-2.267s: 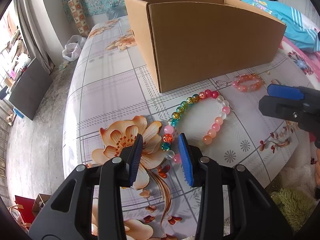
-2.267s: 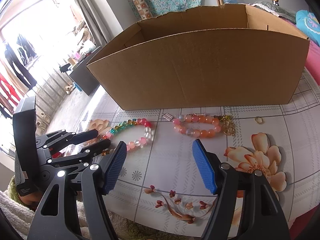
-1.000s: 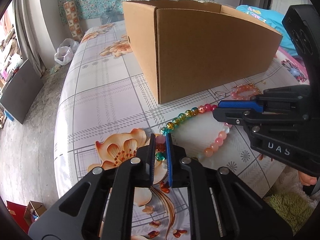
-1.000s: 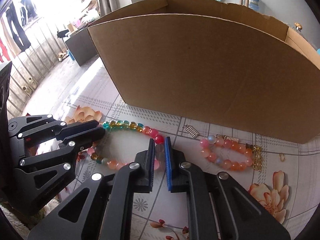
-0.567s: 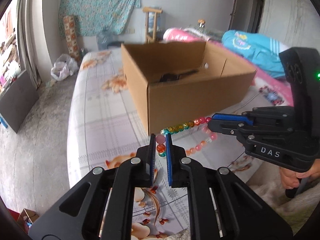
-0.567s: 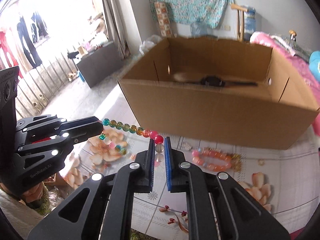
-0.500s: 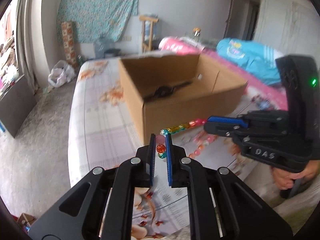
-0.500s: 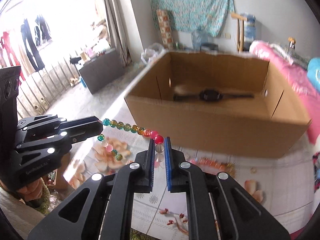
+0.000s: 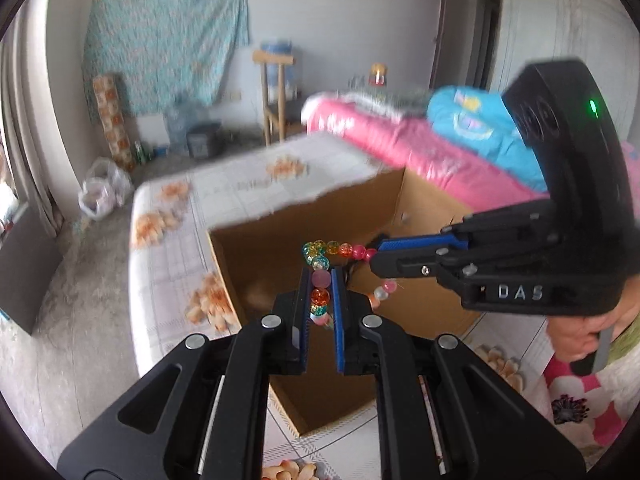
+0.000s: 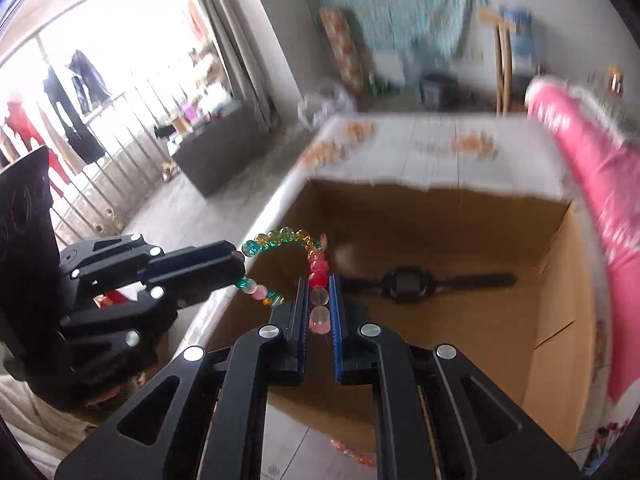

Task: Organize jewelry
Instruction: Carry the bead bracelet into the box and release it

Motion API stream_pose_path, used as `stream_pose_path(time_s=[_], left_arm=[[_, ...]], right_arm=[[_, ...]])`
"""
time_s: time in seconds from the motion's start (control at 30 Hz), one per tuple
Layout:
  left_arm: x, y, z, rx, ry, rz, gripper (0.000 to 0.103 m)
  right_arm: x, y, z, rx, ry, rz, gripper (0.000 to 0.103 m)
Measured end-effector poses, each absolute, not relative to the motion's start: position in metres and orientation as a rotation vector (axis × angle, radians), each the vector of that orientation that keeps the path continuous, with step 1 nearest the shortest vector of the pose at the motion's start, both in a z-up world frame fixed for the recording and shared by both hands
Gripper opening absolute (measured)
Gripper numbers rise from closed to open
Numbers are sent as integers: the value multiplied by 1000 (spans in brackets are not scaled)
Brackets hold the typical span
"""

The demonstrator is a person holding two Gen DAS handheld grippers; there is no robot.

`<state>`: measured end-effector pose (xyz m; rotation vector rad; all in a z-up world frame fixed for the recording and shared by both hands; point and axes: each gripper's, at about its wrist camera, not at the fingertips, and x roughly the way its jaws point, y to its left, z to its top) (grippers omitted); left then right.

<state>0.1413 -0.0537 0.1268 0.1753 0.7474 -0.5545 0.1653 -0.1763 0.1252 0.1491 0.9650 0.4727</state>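
Clamping one bead bracelet [image 9: 320, 276] between them, left gripper [image 9: 320, 288] and right gripper [image 10: 319, 296] hang over the cardboard box [image 10: 560, 320]; only the right view shows a watch [image 10: 408, 282] inside.

1. A table [image 9: 172, 216] under a pale checked cloth with orange flower prints stretches toward the far wall.
2. A patterned teal cloth [image 9: 164, 36] hangs on that wall.
3. A wooden stand [image 9: 276, 96] holding what looks like a blue water bottle sits by the wall; blur hides detail.
4. Pink bedding [image 9: 420, 152] runs along the table's right edge, with a blue pillow [image 9: 476, 128] on top.
5. A white plastic bag [image 9: 100, 196] lies on the floor off the far left corner.
6. Clothes [image 10: 72, 96] hang by a bright window with railings.
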Motion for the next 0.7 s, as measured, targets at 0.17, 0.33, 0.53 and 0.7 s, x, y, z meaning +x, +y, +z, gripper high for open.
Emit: stream_pose_path(time_s=[0.17, 0.33, 0.53, 0.7], left_arm=[[164, -67, 80, 256, 907, -533, 9], [167, -73, 63, 342, 974, -539, 9], [168, -73, 57, 386, 1015, -533, 9], [165, -66, 63, 359, 994, -518, 9]], right_arm=[[193, -169, 66, 175, 1197, 487, 10], [203, -160, 31, 106, 1344, 482, 10], [207, -155, 23, 110, 1397, 479, 11], [204, -162, 31, 141, 1326, 464, 11]])
